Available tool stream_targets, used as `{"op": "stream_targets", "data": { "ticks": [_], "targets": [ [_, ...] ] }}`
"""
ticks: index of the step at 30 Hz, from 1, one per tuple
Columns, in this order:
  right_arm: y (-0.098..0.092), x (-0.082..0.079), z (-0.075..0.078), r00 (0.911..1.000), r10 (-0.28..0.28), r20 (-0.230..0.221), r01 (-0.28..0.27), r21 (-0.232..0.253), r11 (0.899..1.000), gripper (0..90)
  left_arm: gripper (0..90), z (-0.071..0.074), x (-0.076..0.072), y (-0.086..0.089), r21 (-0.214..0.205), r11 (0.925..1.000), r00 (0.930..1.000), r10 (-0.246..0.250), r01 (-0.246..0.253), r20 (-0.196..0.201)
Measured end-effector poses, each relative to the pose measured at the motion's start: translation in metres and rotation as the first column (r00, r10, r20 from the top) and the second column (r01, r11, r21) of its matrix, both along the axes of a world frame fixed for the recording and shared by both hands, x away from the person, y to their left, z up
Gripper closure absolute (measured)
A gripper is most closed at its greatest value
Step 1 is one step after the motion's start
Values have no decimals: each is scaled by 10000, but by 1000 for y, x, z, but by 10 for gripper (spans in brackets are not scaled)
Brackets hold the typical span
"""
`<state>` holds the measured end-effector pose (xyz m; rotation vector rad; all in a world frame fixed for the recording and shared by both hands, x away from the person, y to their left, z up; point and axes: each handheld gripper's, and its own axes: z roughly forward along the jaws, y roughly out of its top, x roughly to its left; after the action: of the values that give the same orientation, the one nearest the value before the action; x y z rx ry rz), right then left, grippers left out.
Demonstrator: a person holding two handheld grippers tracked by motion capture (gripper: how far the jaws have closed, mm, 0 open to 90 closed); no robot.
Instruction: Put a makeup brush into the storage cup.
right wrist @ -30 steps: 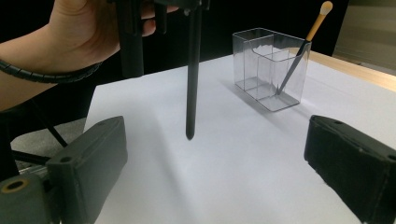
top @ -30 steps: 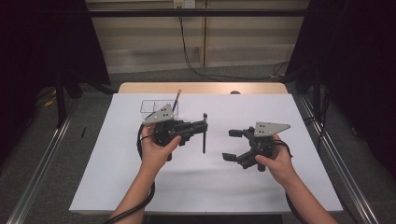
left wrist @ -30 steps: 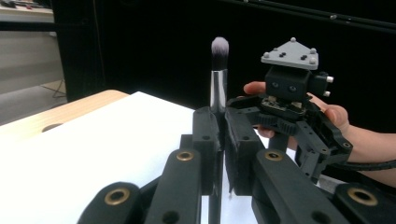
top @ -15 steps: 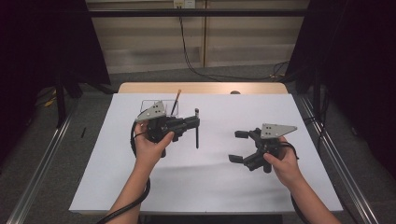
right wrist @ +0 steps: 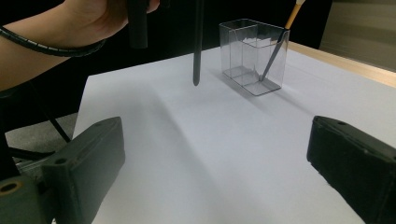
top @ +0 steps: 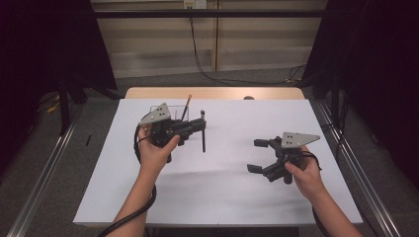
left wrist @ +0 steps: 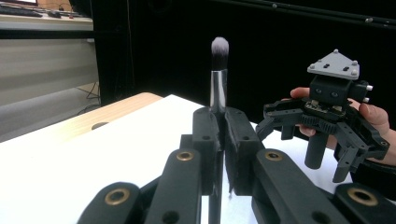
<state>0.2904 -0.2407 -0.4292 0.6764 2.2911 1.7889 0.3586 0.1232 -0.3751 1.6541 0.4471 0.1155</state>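
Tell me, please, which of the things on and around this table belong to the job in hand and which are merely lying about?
Part of the job:
- makeup brush, held upright, bristles up
- left gripper, jaws shut on the brush
- clear holder, standing on the white sheet
- orange-handled brush, leaning in the holder

Just lying about:
- right gripper, jaws open, holding nothing
- cables on the floor behind
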Motion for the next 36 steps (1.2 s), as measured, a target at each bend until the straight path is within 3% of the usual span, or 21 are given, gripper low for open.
{"op": "stream_targets", "data": {
  "ticks": [36],
  "targets": [
    [-50,-17,-7,9949,-1005,35,1006,-452,9939,40,839,6,12,12,116,9980,9977,616,-619,273]
  ]
}}
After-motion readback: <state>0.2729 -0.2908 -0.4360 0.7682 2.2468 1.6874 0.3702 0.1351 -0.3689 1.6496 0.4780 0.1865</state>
